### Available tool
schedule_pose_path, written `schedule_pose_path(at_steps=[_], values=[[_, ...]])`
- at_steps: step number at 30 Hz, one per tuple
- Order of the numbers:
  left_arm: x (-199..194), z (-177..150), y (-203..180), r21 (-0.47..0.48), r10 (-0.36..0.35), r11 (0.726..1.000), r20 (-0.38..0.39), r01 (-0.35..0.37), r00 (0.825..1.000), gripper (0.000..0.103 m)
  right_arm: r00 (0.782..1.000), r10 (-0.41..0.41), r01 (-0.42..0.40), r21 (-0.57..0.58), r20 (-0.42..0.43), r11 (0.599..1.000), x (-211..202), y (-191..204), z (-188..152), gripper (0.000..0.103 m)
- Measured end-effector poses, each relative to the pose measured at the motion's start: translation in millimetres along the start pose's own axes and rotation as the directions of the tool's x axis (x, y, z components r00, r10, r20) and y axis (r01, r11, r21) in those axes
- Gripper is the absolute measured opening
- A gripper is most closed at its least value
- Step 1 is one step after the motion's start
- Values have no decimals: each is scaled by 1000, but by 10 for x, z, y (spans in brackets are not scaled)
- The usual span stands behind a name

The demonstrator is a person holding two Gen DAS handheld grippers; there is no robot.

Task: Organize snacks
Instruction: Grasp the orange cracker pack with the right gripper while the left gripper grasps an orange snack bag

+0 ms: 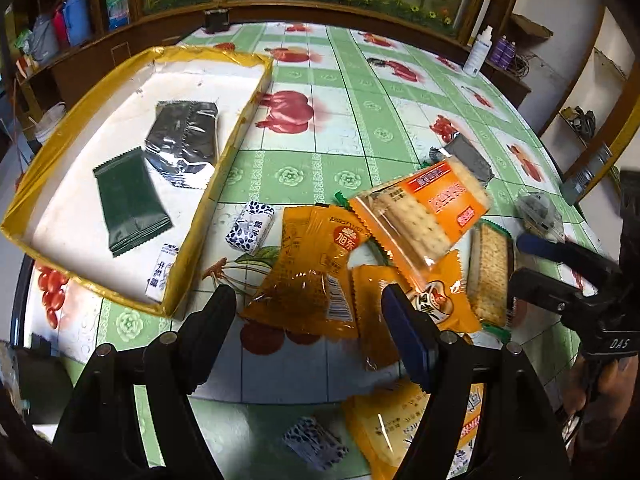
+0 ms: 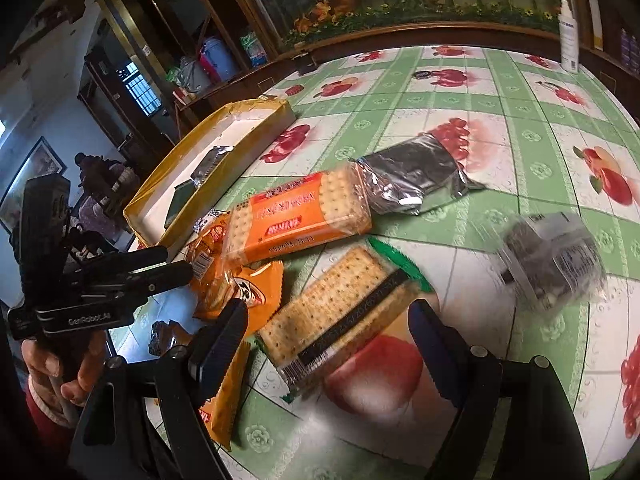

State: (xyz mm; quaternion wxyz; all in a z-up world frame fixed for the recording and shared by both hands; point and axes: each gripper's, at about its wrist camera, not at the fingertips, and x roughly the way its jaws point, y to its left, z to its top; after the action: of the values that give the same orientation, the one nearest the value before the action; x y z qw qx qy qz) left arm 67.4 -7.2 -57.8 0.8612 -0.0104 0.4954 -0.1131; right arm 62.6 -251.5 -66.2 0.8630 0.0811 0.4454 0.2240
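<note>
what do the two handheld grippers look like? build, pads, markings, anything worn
Both are matte black. The left gripper has one ribbed black pad and one blue pad; its body, seen from the right wrist view, reads "GenRobot.AI". The right gripper has the same black and blue pad pair; its body reads "DAS". A red cuff shows under the left hand.

The left hand-held gripper (image 1: 308, 312) fills the bottom of its own wrist view, its two dark fingers spread wide with nothing pressed between them, pointing steeply downward. The right hand-held gripper (image 2: 330, 326) sits likewise at the bottom of its view, jaws wide apart and empty. At the lower left of the right view, a hand (image 2: 60, 364) grips the left tool's handle.
</note>
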Motion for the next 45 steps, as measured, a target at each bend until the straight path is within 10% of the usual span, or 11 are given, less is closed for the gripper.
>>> schedule_pose_path(at_steps=[4,10,20,26,29,39,45], values=[[111,44,-38,40,-11,999,-35,12,999,75,999,30,-34,-281,-17,959,114,274,284,84],[225,115,-131,89,-27,995,-78,34,997,75,995,-15,-57,-672,-101,739,380,630,516,84],[257,170,-103,109,-79,990,-108,90,991,72,949,-14,-253,-792,-314,556,894,725,635,85],[226,171,-90,85,-88,992,-91,95,992,59,943,-41,-229,-735,-329,638,966,566,692,63],[209,178,-95,80,-64,994,-76,71,995,27,956,-12,-195,-667,-292,719,836,419,709,54],[67,56,-137,58,-58,997,-21,59,998,20,991,68,-107,-376,-116,920,235,48,525,54],[-203,52,-109,32,-39,999,57,38,998,19,989,146,-136,-234,26,963,-199,89,395,54]])
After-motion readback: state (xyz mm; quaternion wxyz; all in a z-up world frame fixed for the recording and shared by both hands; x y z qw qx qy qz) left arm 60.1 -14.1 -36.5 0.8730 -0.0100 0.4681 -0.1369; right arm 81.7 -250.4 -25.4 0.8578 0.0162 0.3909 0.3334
